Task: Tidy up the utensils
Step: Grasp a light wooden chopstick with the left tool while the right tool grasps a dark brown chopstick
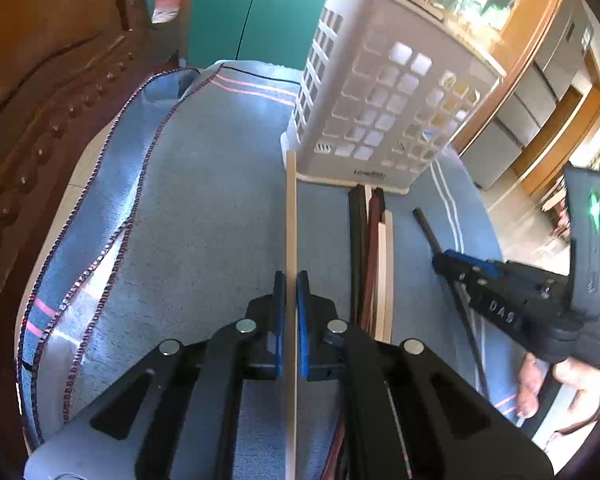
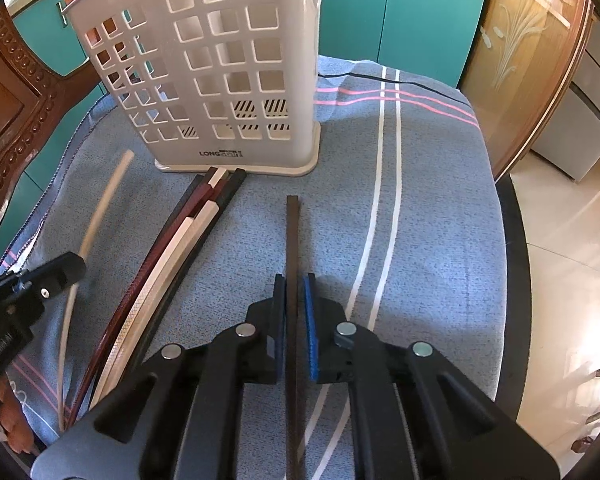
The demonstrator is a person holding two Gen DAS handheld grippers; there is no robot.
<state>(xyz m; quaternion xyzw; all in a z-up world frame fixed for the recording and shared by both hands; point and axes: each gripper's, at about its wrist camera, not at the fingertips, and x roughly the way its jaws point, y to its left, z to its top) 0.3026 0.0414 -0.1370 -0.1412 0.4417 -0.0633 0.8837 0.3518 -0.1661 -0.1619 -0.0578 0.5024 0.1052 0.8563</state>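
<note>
Two grippers are each pinching one chopstick. At lower centre of the left wrist view, the left gripper (image 1: 291, 280) is clamping a cream chopstick (image 1: 291, 216) between narrow fingers, its tip reaching toward the white holder (image 1: 380, 92). The right gripper (image 2: 294, 284) is clamping a dark chopstick (image 2: 291, 236) likewise, with loose chopsticks (image 2: 188, 232) lying on the blue cloth (image 2: 420, 200) at centre-left.

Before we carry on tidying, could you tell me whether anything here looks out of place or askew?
Nothing looks damaged or spilled. The loose chopsticks lie in an untidy, fanned pile on the blue cloth before the upright white holder, not inside it.
</note>
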